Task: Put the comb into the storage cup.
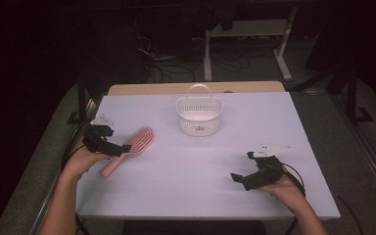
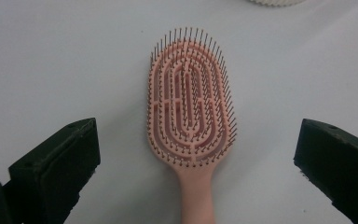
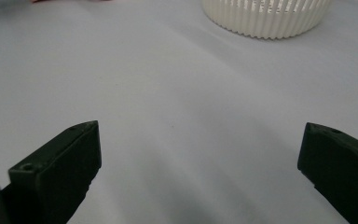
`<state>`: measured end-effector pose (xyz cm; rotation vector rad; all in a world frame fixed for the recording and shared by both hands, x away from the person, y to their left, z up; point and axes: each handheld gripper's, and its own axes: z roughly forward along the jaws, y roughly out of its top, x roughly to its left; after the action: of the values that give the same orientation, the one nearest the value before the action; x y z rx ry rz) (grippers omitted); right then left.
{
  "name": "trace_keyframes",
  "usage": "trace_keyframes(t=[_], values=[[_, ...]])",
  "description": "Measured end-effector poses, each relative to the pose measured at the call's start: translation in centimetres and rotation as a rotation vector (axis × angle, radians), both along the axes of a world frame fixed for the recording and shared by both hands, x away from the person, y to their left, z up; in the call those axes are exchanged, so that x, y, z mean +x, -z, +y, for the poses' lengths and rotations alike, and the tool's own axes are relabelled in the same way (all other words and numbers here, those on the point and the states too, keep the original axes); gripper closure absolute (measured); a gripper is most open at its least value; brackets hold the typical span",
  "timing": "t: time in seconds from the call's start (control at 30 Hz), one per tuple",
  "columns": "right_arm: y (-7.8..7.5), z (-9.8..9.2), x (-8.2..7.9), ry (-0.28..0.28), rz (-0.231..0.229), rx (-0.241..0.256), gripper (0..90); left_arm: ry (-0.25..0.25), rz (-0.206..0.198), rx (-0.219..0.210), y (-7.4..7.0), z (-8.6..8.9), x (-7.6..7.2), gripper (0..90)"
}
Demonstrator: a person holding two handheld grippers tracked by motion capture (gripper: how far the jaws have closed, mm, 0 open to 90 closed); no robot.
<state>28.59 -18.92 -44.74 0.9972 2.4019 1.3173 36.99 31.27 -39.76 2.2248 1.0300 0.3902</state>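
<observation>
The left gripper [image 1: 108, 143] hovered over the pink hairbrush [image 2: 189, 105], jaws wide apart around its handle, not yet closed; the brush lay flat on the tabletop [image 1: 176, 166]. Next, probably lowering and clamping. The right gripper [image 1: 247, 171] waited, jaws apart.

I see a white slotted basket [image 1: 199, 116] standing upright on my white table [image 1: 186, 176], toward its far edge, its thin handle raised in an arch. Its ribbed wall also shows at the top of my right gripper view [image 3: 265, 18]. Behind the table I make out a wooden board [image 1: 142, 88], cables on the floor [image 1: 176, 68] and white desk legs [image 1: 284, 49].
</observation>
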Motion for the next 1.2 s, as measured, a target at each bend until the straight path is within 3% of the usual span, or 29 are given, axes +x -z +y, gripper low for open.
trace_keyframes(t=[1.03, 1.2], values=[[0.0, 0.0, 0.0, -0.001, 0.002, 0.001, 0.0, -0.008, 0.099, 0.077, 1.8, -0.4, 0.6, 0.2], [0.0, 0.0, 0.0, -0.001, 0.002, 0.001, 0.0, -0.014, 0.116, 0.091, 1.9, -0.4, 0.7, 3.6]])
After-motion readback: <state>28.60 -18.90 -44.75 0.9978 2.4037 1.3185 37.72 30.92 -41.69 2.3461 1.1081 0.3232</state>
